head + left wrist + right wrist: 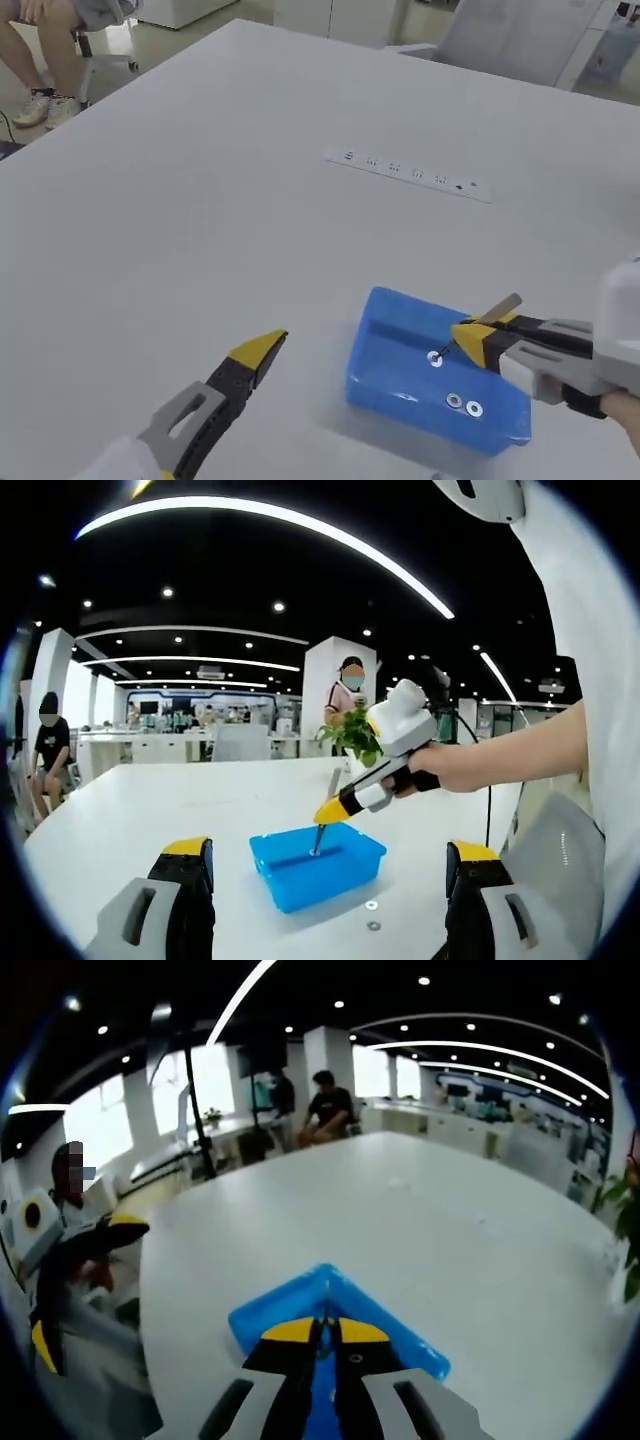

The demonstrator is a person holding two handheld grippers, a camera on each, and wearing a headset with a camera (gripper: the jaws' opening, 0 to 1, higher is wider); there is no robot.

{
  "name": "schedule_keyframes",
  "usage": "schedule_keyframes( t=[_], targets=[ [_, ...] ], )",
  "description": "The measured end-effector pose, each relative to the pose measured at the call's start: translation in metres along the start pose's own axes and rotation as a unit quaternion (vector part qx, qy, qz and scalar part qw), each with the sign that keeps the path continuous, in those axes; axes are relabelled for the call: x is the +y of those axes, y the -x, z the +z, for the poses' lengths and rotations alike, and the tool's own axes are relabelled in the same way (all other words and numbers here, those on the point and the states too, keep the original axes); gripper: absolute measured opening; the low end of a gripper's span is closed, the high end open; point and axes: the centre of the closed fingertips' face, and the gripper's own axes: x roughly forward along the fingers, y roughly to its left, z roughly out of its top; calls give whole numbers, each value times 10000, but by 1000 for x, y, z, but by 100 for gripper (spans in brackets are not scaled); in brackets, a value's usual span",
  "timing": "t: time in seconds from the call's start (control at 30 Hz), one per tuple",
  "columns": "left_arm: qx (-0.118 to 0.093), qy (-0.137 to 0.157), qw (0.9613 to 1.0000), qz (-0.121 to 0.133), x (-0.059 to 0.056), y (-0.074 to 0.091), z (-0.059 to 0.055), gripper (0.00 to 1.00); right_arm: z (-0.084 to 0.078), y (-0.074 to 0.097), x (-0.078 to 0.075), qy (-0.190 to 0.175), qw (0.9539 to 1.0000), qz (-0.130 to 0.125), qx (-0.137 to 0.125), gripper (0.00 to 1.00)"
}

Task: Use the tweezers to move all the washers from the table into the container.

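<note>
Right hand-held gripper (466, 332), clamped on tweezers (503, 306), tip at a washer (435, 359) inside the container (388, 322); left hand-held gripper (264, 345) gapes.

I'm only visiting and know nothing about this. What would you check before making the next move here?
1. Right claw gripping the tweezers: ok.
2. Tweezer tips above the blue container: ok.
3. Washer at the tips already let go: cannot tell.
4. Other washers lying inside the container: ok.
5. Table cleared of washers: not ok, loose washers lie beside the container.
6. Left claw open and apart from the container: ok.
</note>
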Motion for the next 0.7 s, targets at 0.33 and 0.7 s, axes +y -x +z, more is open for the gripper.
schedule_keyframes(
  t=[0.33, 0.7],
  targets=[
    [-32, 18, 10000, 60, 3, 2, 1, 99, -17, -8, -3, -28, 9999, -36, 150, 3],
    [-8, 70, 10000, 10, 1, 2, 0, 99, -29, -13, 4, 84, 9991, 17, 426, 3]
  ],
)
